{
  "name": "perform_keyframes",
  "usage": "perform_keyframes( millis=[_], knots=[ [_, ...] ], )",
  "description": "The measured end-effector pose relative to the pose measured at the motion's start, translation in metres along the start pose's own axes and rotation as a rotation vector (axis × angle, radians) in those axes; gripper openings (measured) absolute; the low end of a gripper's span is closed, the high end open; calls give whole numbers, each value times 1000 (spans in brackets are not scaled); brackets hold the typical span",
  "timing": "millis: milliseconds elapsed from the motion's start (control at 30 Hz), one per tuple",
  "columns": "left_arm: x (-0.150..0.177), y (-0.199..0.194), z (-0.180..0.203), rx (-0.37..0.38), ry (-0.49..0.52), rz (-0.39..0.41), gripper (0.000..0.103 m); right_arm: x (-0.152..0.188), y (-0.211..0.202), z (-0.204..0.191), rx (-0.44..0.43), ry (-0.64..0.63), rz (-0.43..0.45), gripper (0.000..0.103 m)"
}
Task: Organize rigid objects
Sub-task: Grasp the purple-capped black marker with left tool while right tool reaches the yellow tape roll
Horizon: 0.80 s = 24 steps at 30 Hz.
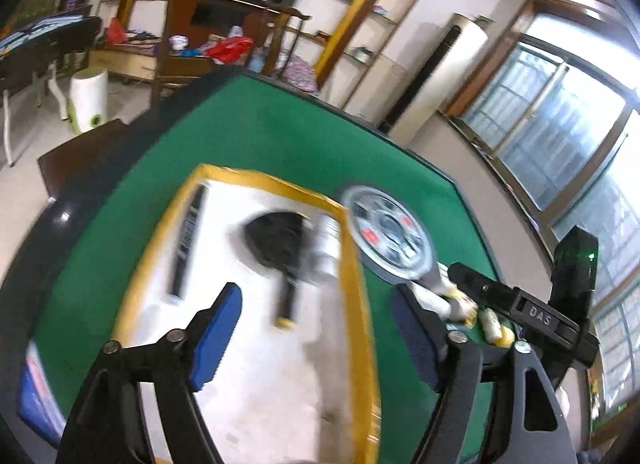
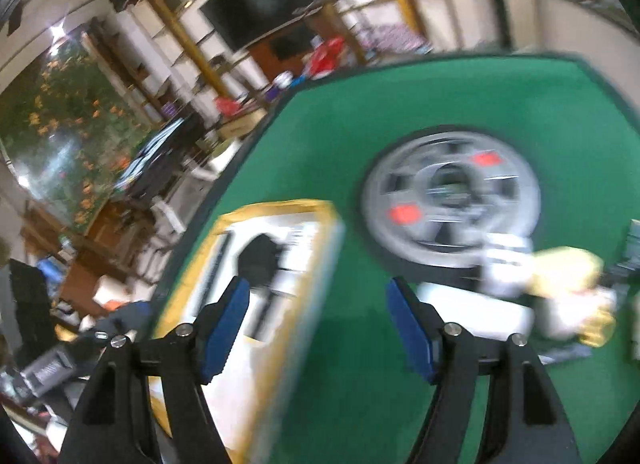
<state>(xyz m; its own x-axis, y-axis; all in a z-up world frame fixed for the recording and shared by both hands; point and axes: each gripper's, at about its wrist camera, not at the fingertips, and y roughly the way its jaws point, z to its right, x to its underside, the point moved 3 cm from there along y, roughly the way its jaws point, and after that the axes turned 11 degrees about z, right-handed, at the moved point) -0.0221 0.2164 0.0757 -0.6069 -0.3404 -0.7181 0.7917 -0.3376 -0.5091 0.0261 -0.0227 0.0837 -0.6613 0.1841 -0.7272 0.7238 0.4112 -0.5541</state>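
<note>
A white mat with a yellow border point(image 1: 256, 344) lies on the green table point(image 1: 260, 132). On it lie a black spatula-like tool point(image 1: 280, 244), a long black flat bar point(image 1: 188, 240) and a white cylinder point(image 1: 326, 252) at the right border. My left gripper point(image 1: 316, 336) is open and empty above the mat. My right gripper point(image 2: 318, 324) is open and empty above the mat's right edge point(image 2: 288, 304); it also shows in the left wrist view point(image 1: 520, 312). White and yellow objects point(image 2: 560, 284) lie to its right, blurred.
A round grey dial with red marks point(image 1: 388, 236) sits in the table's middle, also in the right wrist view point(image 2: 452, 200). A blue packet point(image 1: 36, 380) lies at the table's left edge. Shelves, a TV and a window surround the table.
</note>
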Motion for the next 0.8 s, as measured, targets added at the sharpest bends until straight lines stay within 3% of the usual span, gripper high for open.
perform_keyframes(
  millis=[133,300,433,600,800],
  knots=[
    [29,0,35,61,-3,-33,83,6,-56,66,104,69,104,71],
    [65,-6,81,91,65,-4,84,14,-112,146,235,163,208,76],
    [95,10,114,100,128,-80,84,16,-138,208,330,238,258,76],
    [117,25,139,91,185,-126,84,21,-142,263,373,342,290,76],
    [120,41,158,102,267,-164,84,38,-119,286,349,396,258,76]
  ],
)
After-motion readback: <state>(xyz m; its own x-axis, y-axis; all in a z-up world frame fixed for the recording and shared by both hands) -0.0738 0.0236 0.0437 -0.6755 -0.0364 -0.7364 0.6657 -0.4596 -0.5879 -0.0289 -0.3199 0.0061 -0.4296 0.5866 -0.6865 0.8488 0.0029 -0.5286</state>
